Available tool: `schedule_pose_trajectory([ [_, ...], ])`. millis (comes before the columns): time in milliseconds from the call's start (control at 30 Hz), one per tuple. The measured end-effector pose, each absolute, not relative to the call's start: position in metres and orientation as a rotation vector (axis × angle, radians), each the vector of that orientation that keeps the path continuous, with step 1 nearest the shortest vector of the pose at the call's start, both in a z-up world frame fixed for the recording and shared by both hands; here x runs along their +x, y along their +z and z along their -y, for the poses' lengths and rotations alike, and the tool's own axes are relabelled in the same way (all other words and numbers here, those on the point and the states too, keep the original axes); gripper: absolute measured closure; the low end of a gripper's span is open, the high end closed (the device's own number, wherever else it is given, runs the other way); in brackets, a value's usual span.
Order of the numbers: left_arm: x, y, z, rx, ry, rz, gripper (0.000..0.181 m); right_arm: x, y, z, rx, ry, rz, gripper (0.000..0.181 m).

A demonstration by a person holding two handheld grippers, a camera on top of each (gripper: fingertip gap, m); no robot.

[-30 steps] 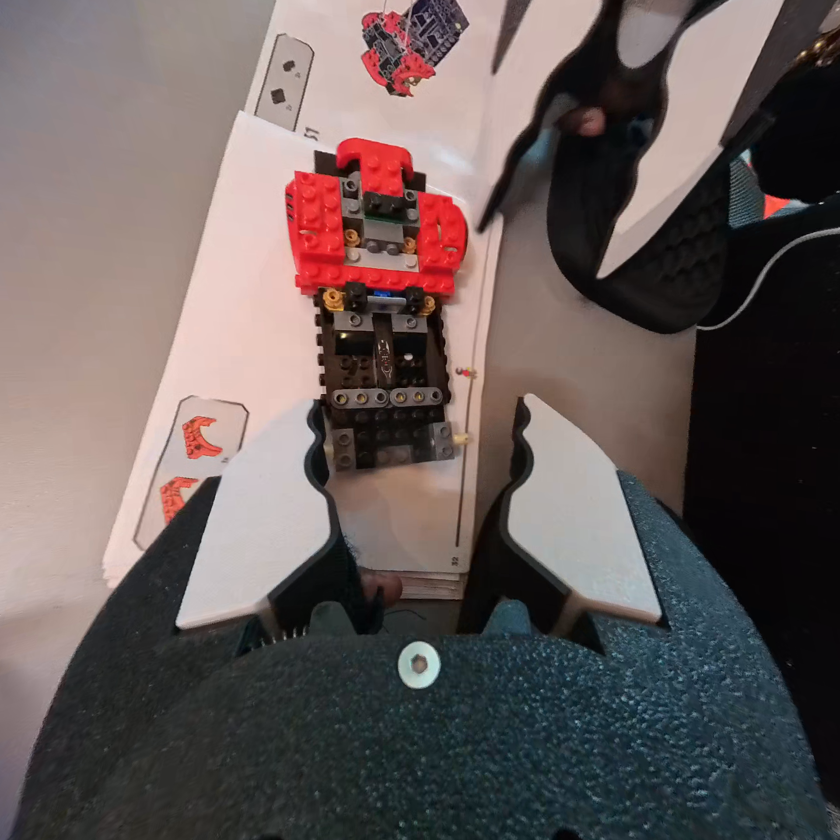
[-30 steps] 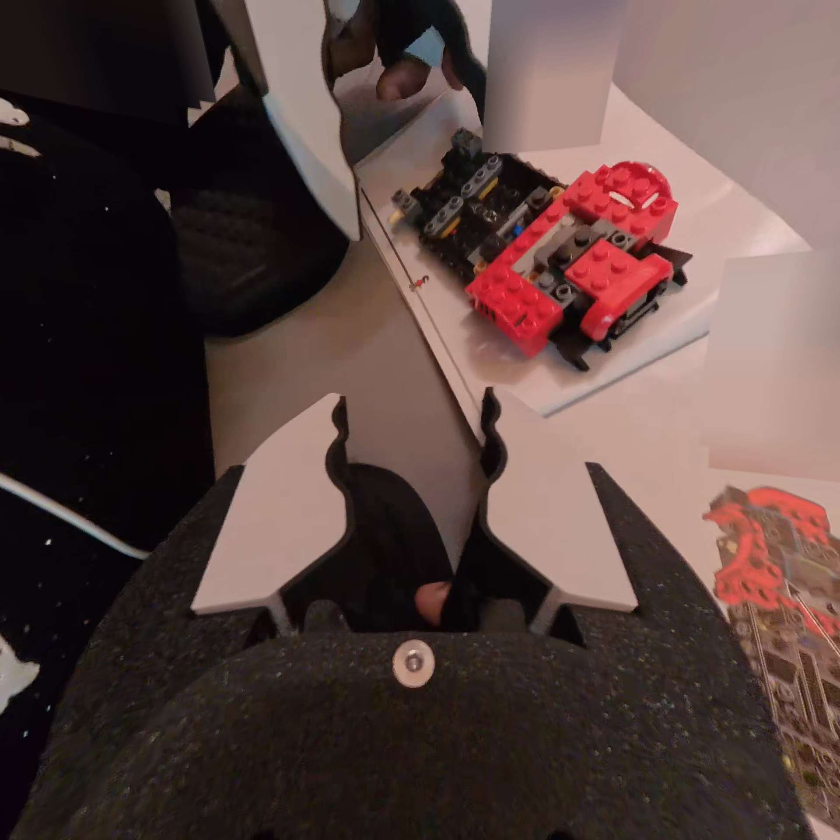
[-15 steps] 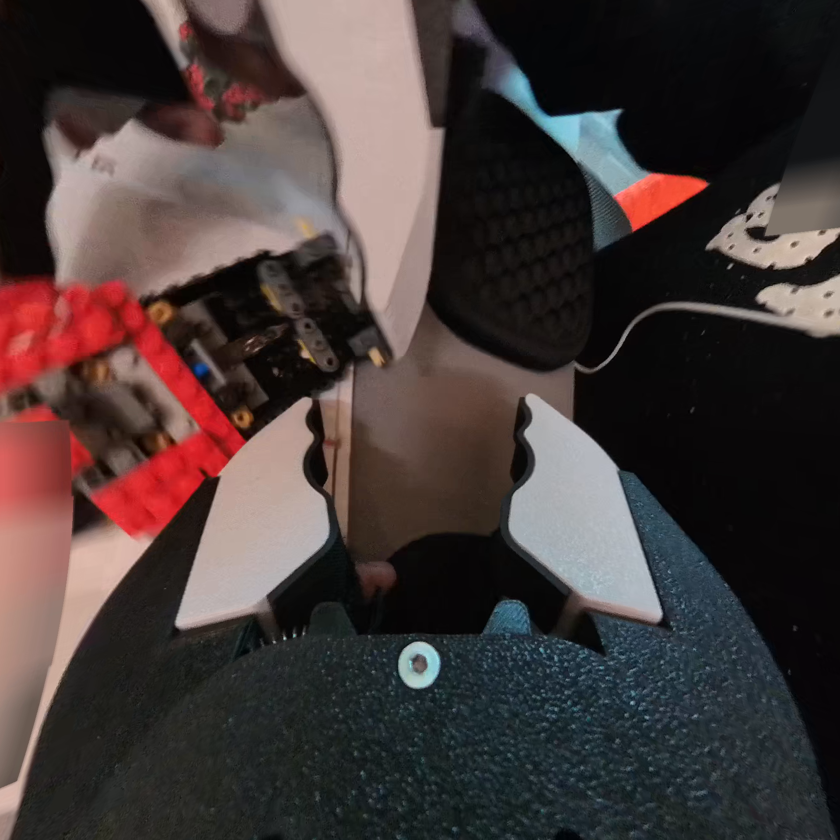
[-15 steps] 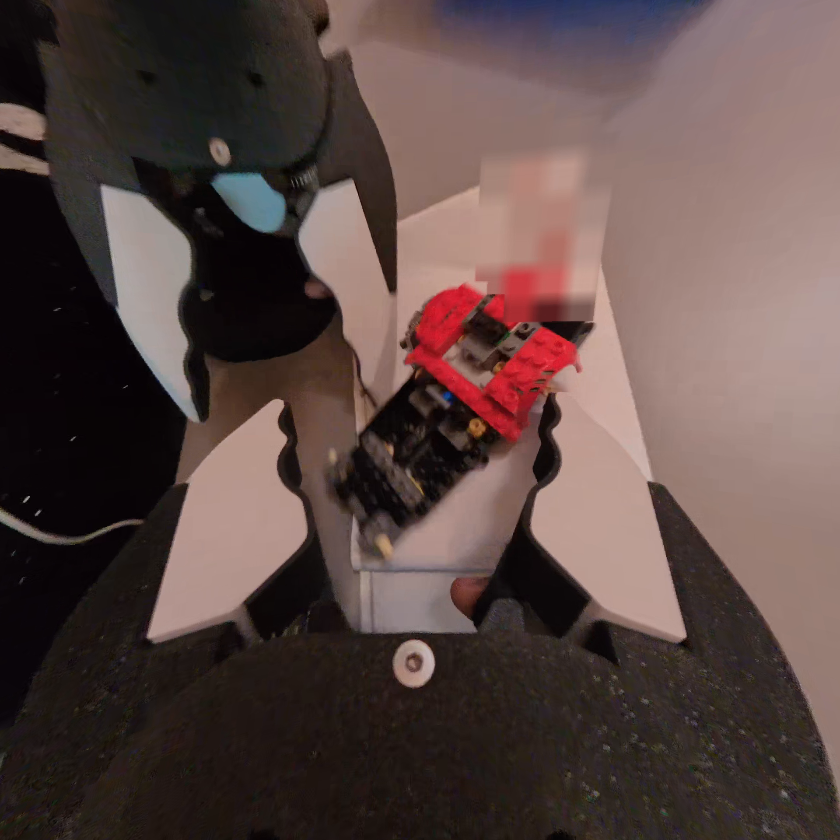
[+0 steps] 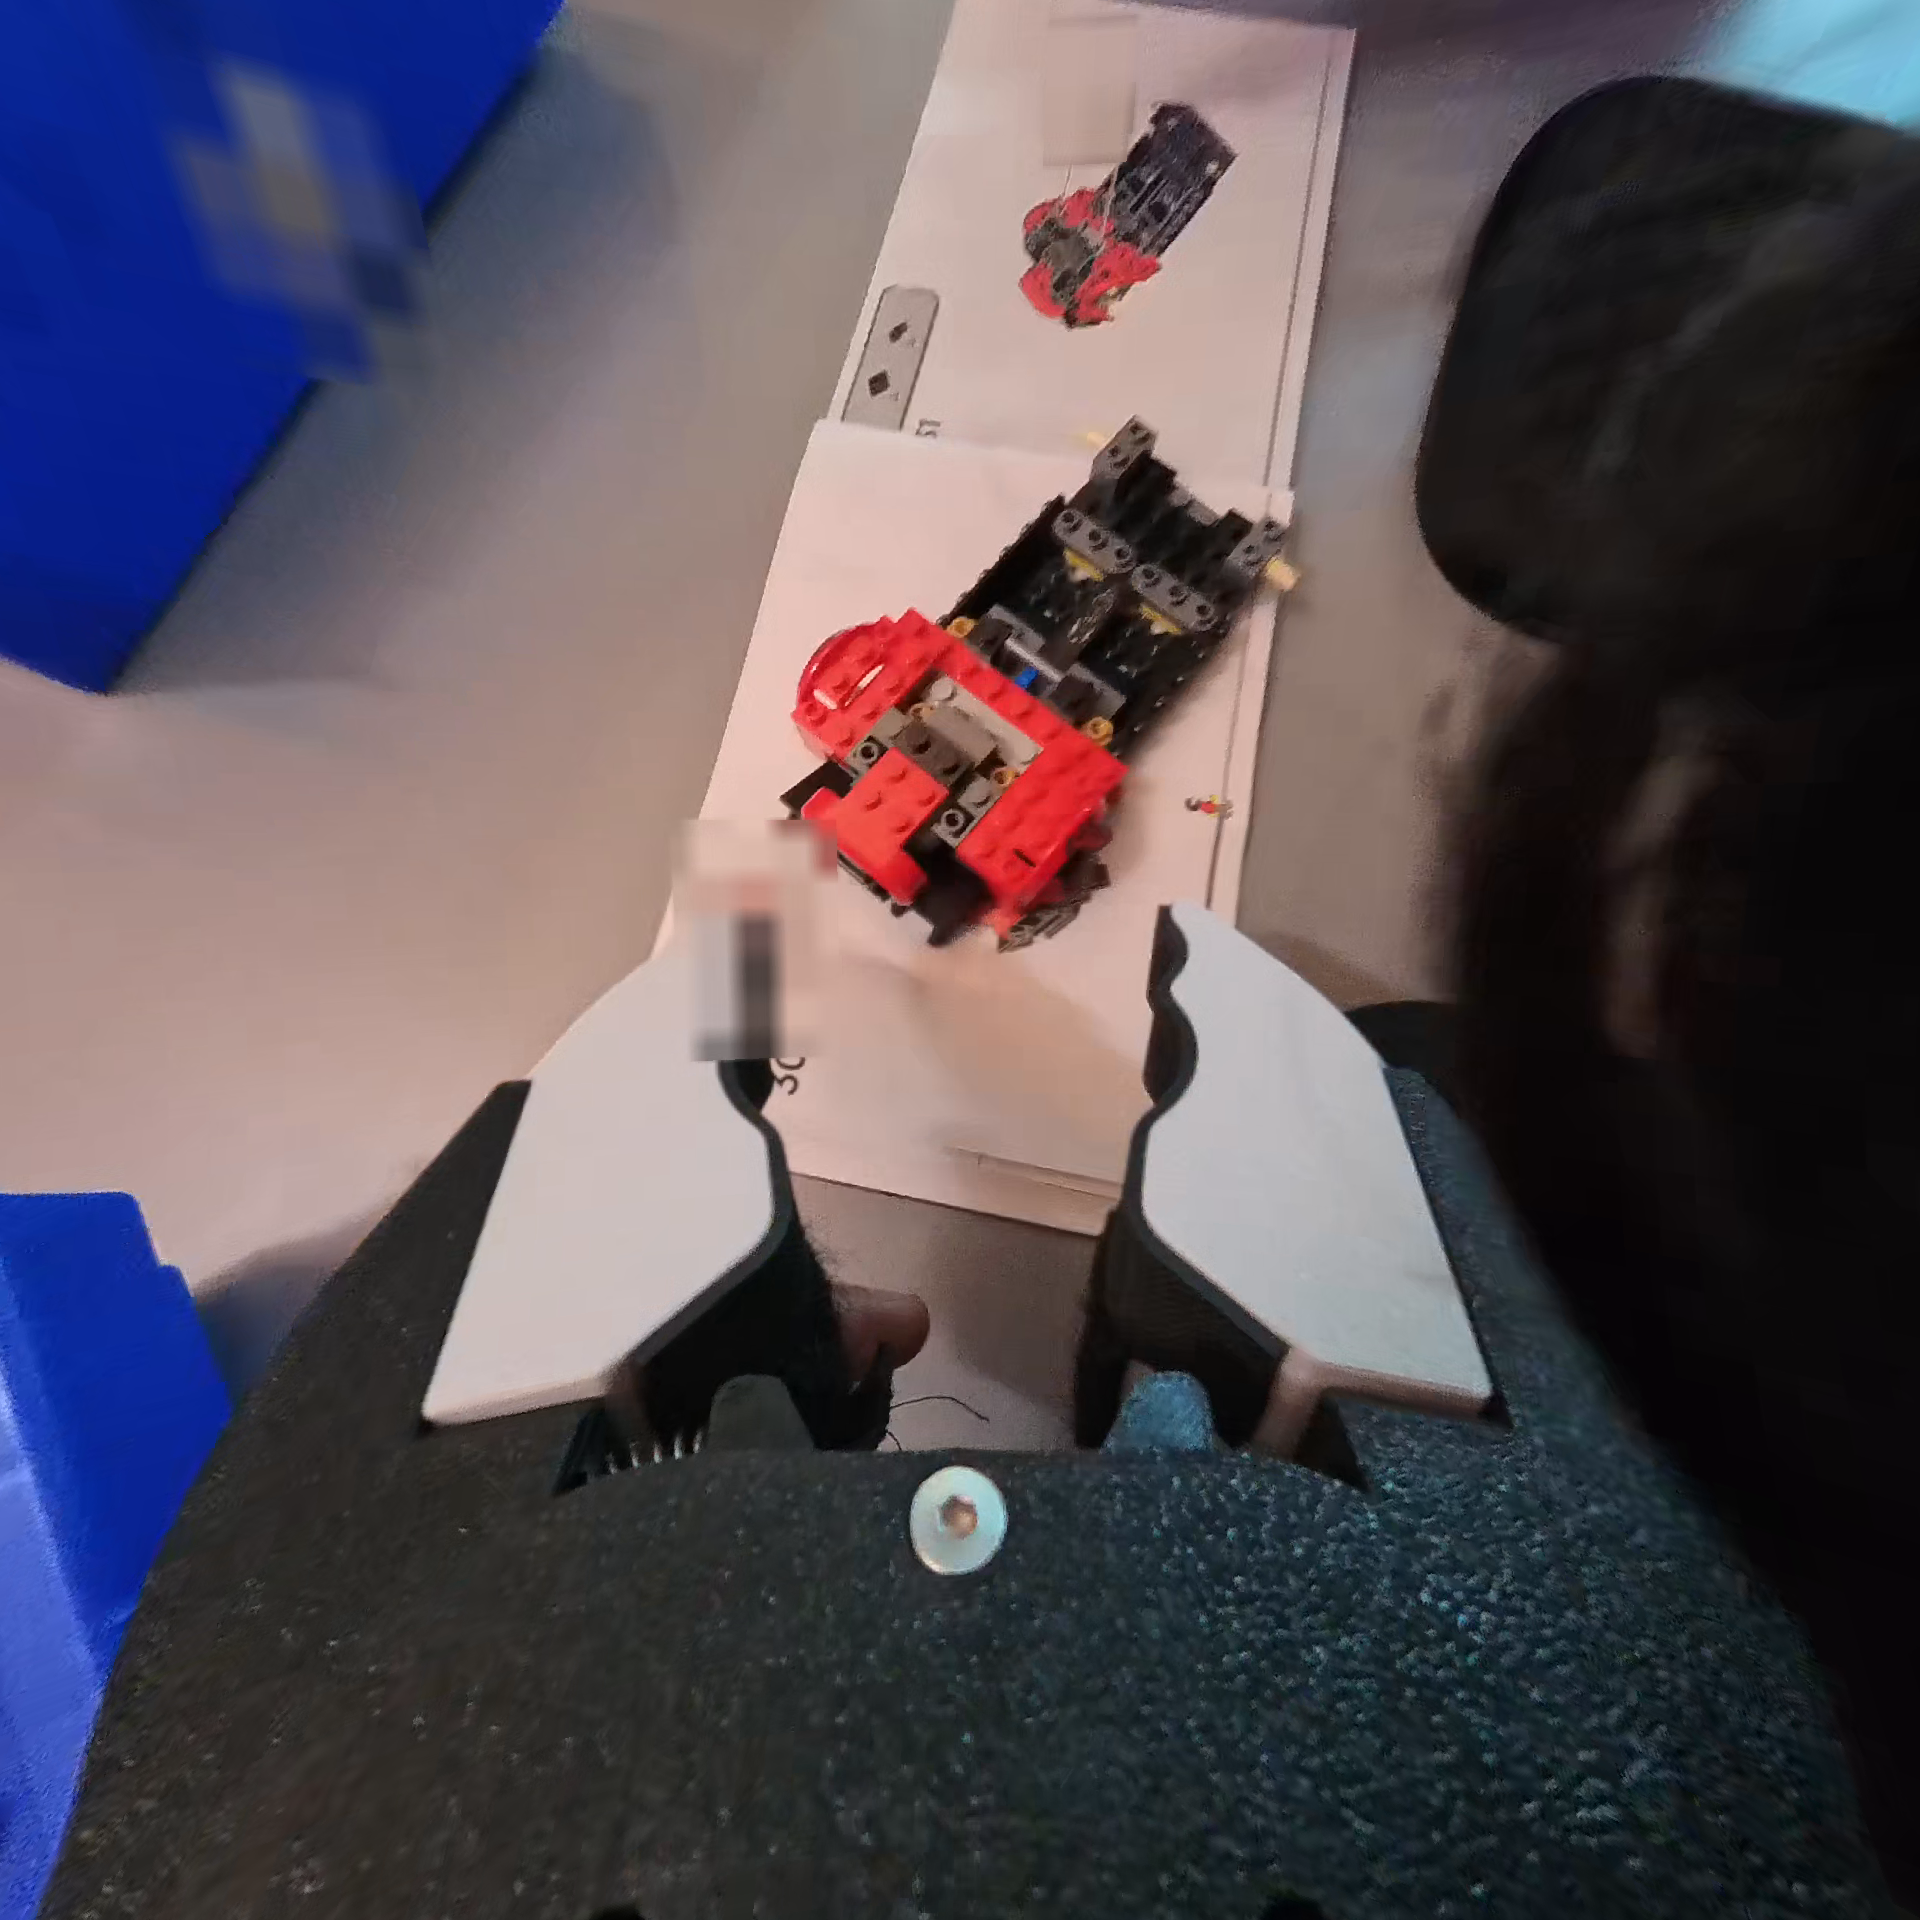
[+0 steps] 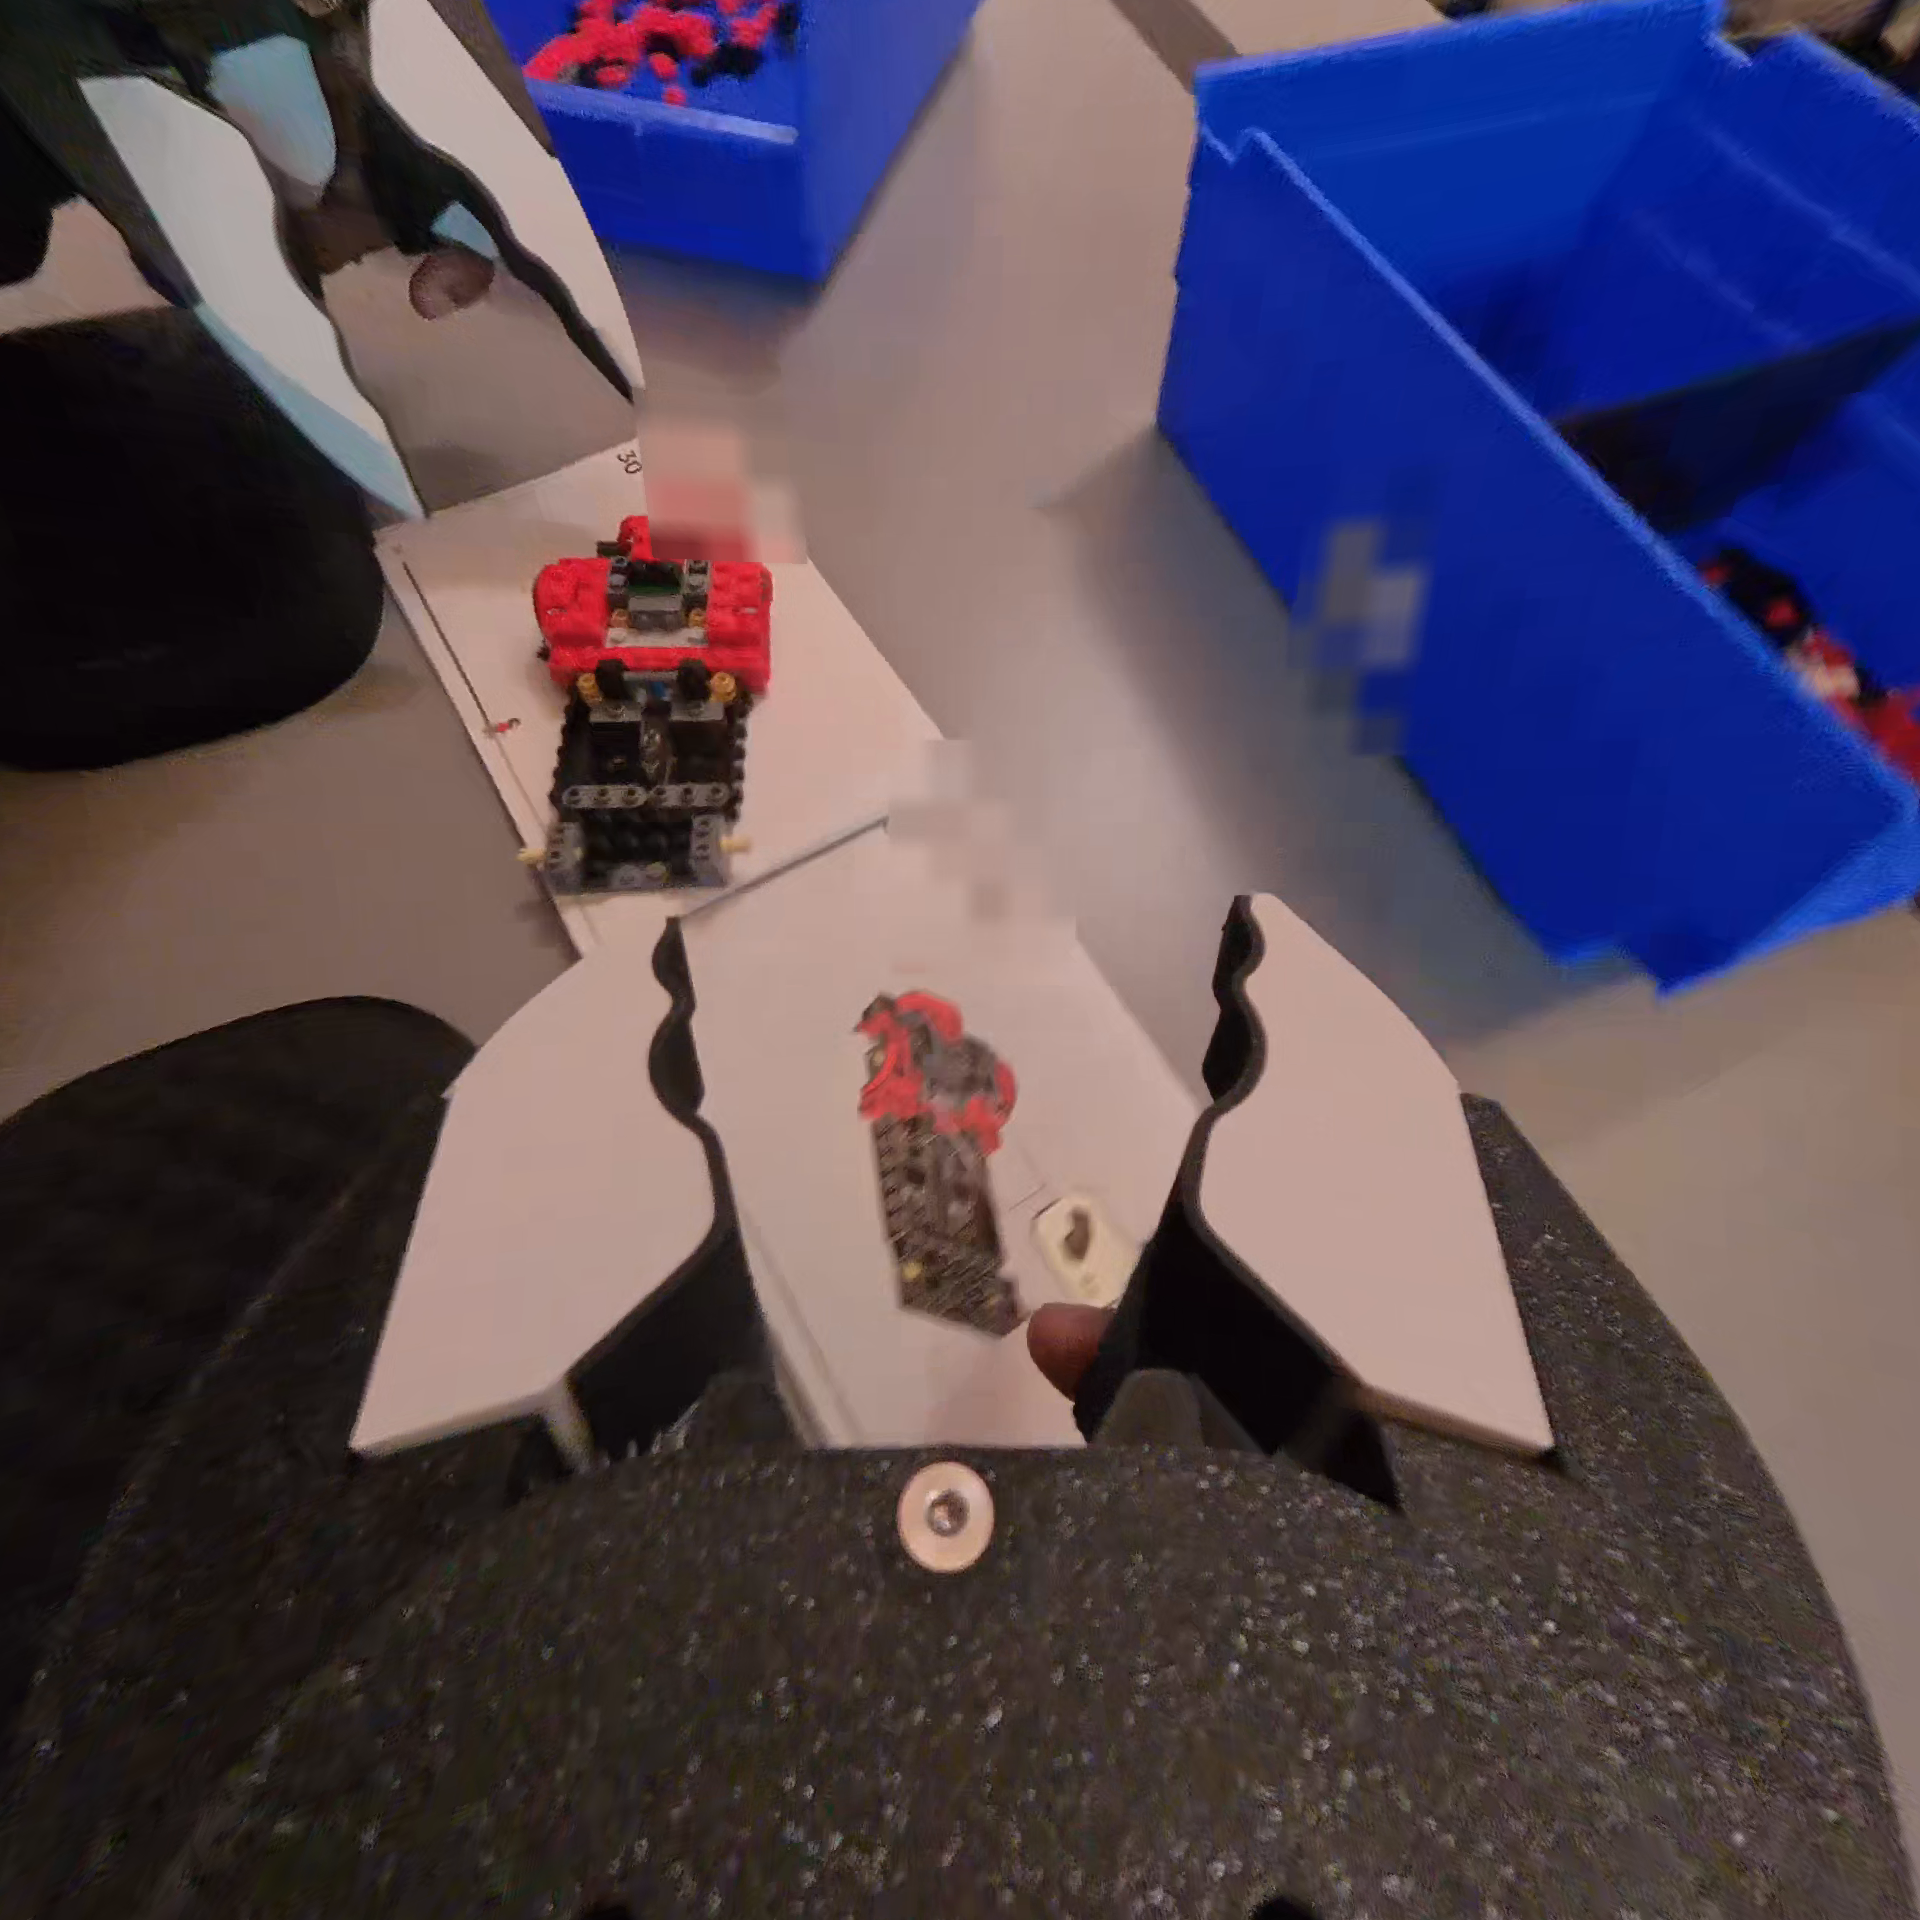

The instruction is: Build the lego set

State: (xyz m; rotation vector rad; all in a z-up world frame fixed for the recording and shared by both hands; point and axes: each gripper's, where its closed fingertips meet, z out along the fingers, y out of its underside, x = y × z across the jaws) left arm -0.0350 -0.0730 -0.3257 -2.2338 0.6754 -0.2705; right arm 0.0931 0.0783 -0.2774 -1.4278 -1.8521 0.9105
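The partly built lego car [image 5: 1013, 717], with a red front and a black studded chassis, lies on the open white instruction booklet [image 5: 904, 540]. In the left wrist view its red end points toward my left gripper [image 5: 951, 956], which is open and empty just short of it. In the right wrist view the car [image 6: 649, 707] lies beyond my right gripper [image 6: 956, 925], black end nearest. That gripper is open and empty above a booklet page [image 6: 1091, 1039] with a printed car picture. The left gripper [image 6: 514, 442] also shows at the upper left there, open.
A large blue bin [image 6: 1538, 540] stands to the right, with red and black pieces in its far compartment. Another blue bin [image 6: 717, 156] of red and black pieces stands at the back. Blue bins [image 5: 156, 260] also show at the left. A black rounded shape [image 5: 1683, 416] fills the right side.
The car has been turned around on the booklet: its red end now faces the left gripper. Half a second ago the right gripper's fingers stood around it; both grippers have since drawn back.
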Motion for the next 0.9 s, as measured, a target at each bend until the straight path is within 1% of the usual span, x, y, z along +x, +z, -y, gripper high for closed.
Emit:
schedule_pose_trajectory([
  [133,-0.037,-0.341,0.065,-2.285,-0.268,-0.689,0.107,0.114,-0.309,-0.044,-1.534,0.917,1.849,0.082],
  [200,-0.034,-0.349,0.063,-2.328,-0.261,-0.694,0.107,0.122,-0.325,-0.036,-1.597,0.865,1.848,0.084],
  [233,-0.032,-0.352,0.063,-2.339,-0.26,-0.691,0.108,0.125,-0.329,-0.037,-1.634,0.853,1.817,0.088],
  [267,-0.029,-0.353,0.062,-2.341,-0.263,-0.685,0.11,0.129,-0.333,-0.039,-1.667,0.852,1.788,0.096],
  [333,-0.024,-0.355,0.061,-2.335,-0.283,-0.668,0.113,0.136,-0.338,-0.046,-1.709,0.861,1.73,0.119],
  [433,-0.023,-0.358,0.058,-2.34,-0.247,-0.65,0.12,0.144,-0.344,-0.058,-1.745,0.841,1.687,0.166],
  [467,-0.024,-0.359,0.057,-2.343,-0.229,-0.643,0.121,0.143,-0.342,-0.059,-1.722,0.845,1.674,0.176],
  [500,-0.023,-0.359,0.056,-2.34,-0.222,-0.637,0.122,0.14,-0.34,-0.059,-1.694,0.852,1.658,0.179],
  [600,-0.024,-0.359,0.054,-2.333,-0.21,-0.599,0.125,0.136,-0.342,-0.058,-1.668,0.848,1.677,0.178],
  [700,-0.023,-0.359,0.054,-2.328,-0.221,-0.573,0.125,0.131,-0.345,-0.051,-1.654,0.886,1.715,0.168],
  [767,-0.023,-0.36,0.055,-2.33,-0.231,-0.548,0.125,0.129,-0.348,-0.05,-1.67,0.887,1.721,0.158],
  [900,-0.022,-0.361,0.054,-2.333,-0.24,-0.506,0.124,0.129,-0.354,-0.058,-1.712,0.83,1.705,0.156],
])
